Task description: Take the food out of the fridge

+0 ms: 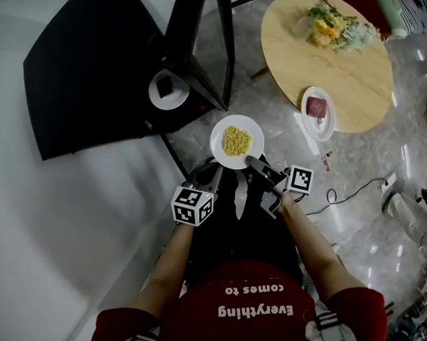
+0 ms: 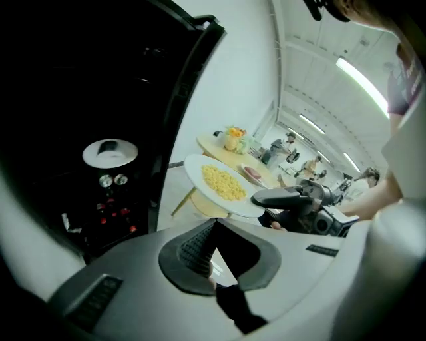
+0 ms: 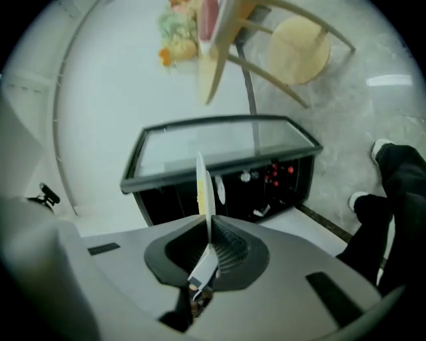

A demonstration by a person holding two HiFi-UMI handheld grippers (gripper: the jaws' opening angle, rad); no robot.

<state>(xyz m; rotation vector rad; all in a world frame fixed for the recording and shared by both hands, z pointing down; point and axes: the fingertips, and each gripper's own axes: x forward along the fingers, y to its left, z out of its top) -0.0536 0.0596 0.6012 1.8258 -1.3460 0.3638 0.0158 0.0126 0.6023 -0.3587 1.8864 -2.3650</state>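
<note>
A white plate of yellow food (image 1: pixel 235 141) hangs level over the floor in front of the open black fridge (image 1: pixel 98 64). My right gripper (image 1: pixel 250 159) is shut on the plate's near rim. In the right gripper view the plate (image 3: pixel 202 190) shows edge-on, pinched between the pads of the right gripper (image 3: pixel 210 230). My left gripper (image 1: pixel 203 178) sits just left of it, holding nothing. In the left gripper view the left gripper (image 2: pixel 213 223) has its jaws together, with the plate (image 2: pixel 223 183) and right gripper (image 2: pixel 266 198) ahead. Another white plate (image 1: pixel 167 89) with something dark stays on a fridge shelf.
A round wooden table (image 1: pixel 343 73) stands at the upper right, bearing a salad (image 1: pixel 334 27) and a plate of red meat (image 1: pixel 318 110). The fridge door (image 1: pixel 204 47) stands open beside it. A cable (image 1: pixel 353 189) lies on the marble floor. Another person's shoe (image 1: pixel 389 183) is at right.
</note>
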